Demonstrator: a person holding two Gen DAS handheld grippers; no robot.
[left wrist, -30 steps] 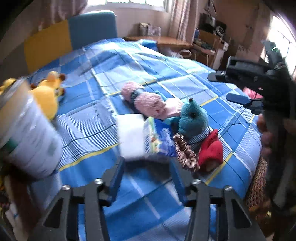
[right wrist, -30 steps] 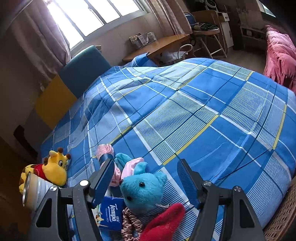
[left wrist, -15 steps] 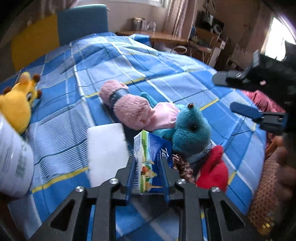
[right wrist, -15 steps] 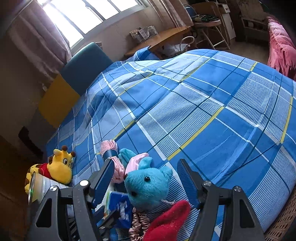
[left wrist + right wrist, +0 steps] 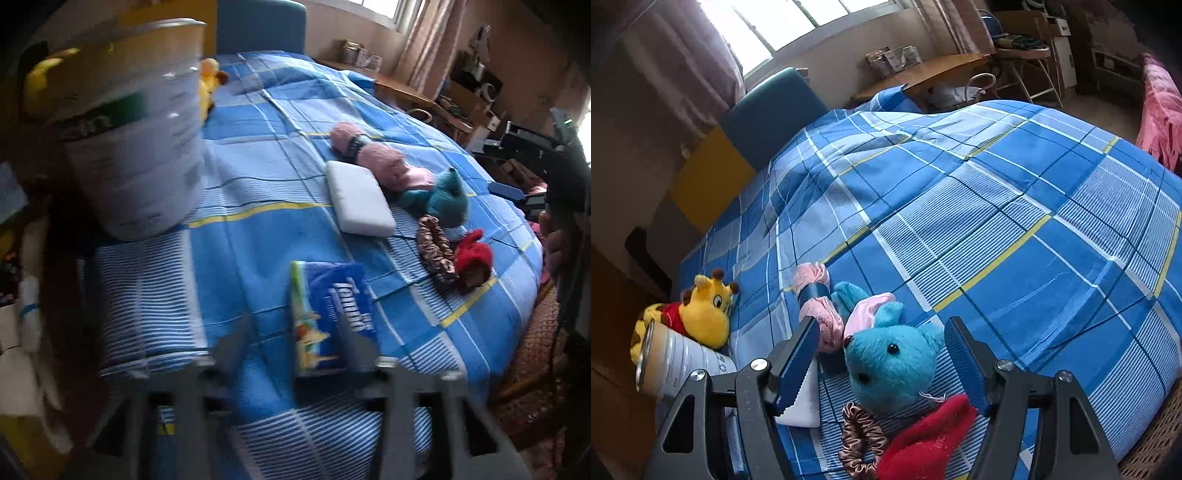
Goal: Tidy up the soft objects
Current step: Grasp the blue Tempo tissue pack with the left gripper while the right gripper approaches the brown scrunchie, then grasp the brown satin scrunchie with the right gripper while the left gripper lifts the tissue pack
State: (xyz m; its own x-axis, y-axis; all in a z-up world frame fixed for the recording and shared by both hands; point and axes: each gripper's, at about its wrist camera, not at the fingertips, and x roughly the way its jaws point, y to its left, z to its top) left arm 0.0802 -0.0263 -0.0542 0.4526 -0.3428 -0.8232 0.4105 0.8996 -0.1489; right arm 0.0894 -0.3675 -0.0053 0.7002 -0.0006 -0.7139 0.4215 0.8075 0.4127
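Observation:
My left gripper [image 5: 295, 343] is blurred and its fingers stand apart; a blue Tempo tissue pack [image 5: 332, 317] sits by the right finger, above the bed's near edge, and I cannot tell whether it is gripped. My right gripper [image 5: 881, 358] is open and hovers over a teal plush toy [image 5: 894, 365]. Beside the toy lie a pink rolled towel [image 5: 818, 310], a white foam pad [image 5: 360, 203], a brown satin scrunchie [image 5: 862, 439] and a red soft item [image 5: 927, 435]. A yellow giraffe plush [image 5: 701, 314] lies at the left.
A large tin can [image 5: 136, 147] stands on the blue plaid bed [image 5: 997, 221] at the left, near the giraffe. A blue and yellow headboard [image 5: 757, 129], a wooden desk [image 5: 923, 74] and a pink blanket [image 5: 1160, 110] surround the bed.
The left gripper closed on the tissue pack, then pulled back toward the bed's near edge with the pack between its fingers, which now stand wider apart. The right gripper moved closer over the teal toy.

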